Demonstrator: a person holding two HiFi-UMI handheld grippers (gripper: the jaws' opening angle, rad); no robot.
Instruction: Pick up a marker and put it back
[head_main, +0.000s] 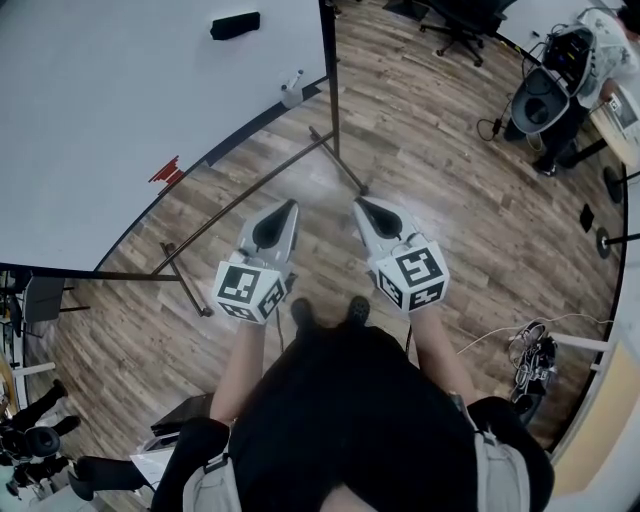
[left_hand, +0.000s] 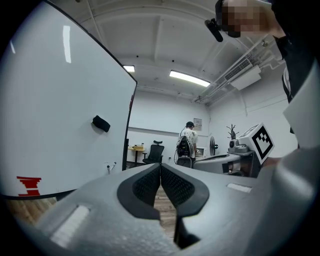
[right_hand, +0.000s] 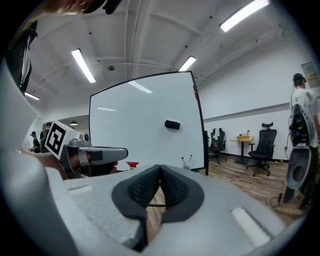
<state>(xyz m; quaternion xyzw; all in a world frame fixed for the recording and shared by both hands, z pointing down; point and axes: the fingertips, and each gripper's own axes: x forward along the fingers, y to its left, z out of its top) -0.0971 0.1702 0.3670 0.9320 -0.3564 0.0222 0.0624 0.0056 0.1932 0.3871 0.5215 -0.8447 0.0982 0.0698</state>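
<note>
Two markers (head_main: 291, 88) stand in a small holder at the lower edge of the whiteboard (head_main: 120, 110); they also show as markers (left_hand: 111, 166) in the left gripper view and markers (right_hand: 186, 160) in the right gripper view. My left gripper (head_main: 290, 206) and right gripper (head_main: 358, 204) hang side by side over the wooden floor, well short of the board. The left gripper (left_hand: 160, 168) has its pads pressed together with nothing between them. The right gripper (right_hand: 160, 170) is shut and empty as well.
A black eraser (head_main: 235, 25) sticks to the board, and a red drawing (head_main: 167, 172) sits near its lower edge. The board's stand legs (head_main: 340, 165) spread across the floor ahead. Office chairs (head_main: 462, 22), a person (left_hand: 186, 142) and floor cables (head_main: 530, 350) lie off to the right.
</note>
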